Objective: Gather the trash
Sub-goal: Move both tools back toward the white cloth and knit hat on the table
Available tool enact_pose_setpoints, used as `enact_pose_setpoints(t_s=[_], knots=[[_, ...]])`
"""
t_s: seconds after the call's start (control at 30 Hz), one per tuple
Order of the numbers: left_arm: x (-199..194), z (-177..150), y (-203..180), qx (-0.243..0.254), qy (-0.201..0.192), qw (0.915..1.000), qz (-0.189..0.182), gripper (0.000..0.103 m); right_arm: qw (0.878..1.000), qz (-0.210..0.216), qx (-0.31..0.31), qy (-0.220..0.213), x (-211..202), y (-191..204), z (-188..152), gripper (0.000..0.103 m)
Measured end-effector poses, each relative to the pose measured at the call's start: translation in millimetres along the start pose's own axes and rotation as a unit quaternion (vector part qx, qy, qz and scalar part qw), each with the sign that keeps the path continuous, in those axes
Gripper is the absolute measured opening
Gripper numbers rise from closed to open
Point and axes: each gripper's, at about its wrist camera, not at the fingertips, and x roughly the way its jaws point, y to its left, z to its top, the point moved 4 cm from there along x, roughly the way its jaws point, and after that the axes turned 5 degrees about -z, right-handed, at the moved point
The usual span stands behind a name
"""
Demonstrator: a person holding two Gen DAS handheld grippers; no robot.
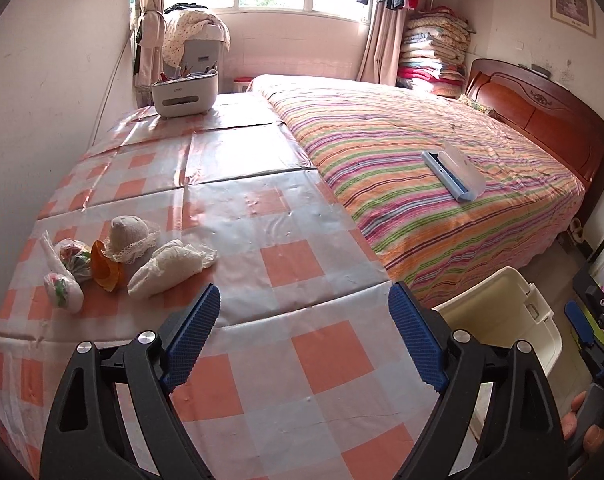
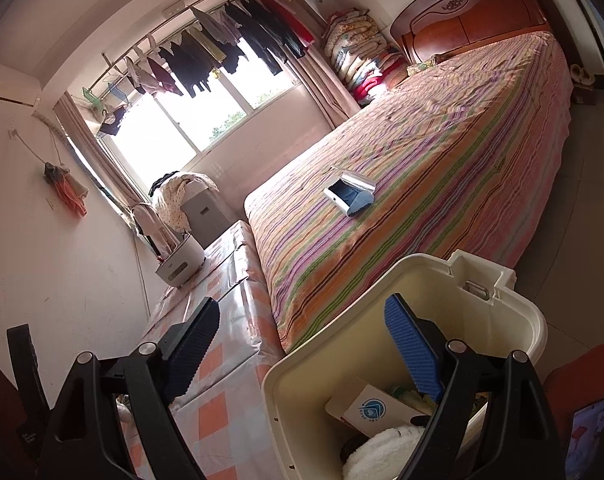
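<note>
Left claw (image 1: pixel 304 312): jaws wide apart, nothing between them, over the checked tablecloth (image 1: pixel 262 360). Trash pile (image 1: pixel 122 264) lies ahead and left of it: white wads, orange scrap, small printed bags. Right claw (image 2: pixel 302 324): jaws wide, nothing held, right finger over the cream bin (image 2: pixel 382 340). Bin holds a card box (image 2: pixel 376 408) with a round blue logo, text unreadable, plus a white wad (image 2: pixel 382 452). White caddy (image 1: pixel 184 94) far ahead; label unreadable.
</note>
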Motion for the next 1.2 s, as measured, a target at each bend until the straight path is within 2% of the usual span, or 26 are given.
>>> enact_pose_setpoints(t_s=[0.2, 0.47, 0.9, 1.2], knots=[[-19, 9, 56, -0.037, -0.016, 0.9982, 0.046, 0.086, 1.000, 0.008, -0.024, 0.019, 8, 21, -13, 0.082], [-27, 4, 123, -0.106, -0.007, 0.9911, 0.080, 0.086, 0.998, 0.011, -0.042, 0.038, 18, 36, -28, 0.082], [-36, 1, 154, -0.129, -0.005, 0.9855, 0.111, 0.086, 0.992, 0.026, -0.100, 0.079, 38, 79, -54, 0.082], [-36, 1, 184, -0.156, 0.004, 0.9803, 0.121, 0.086, 0.975, 0.077, -0.176, 0.107, 62, 141, -71, 0.082]])
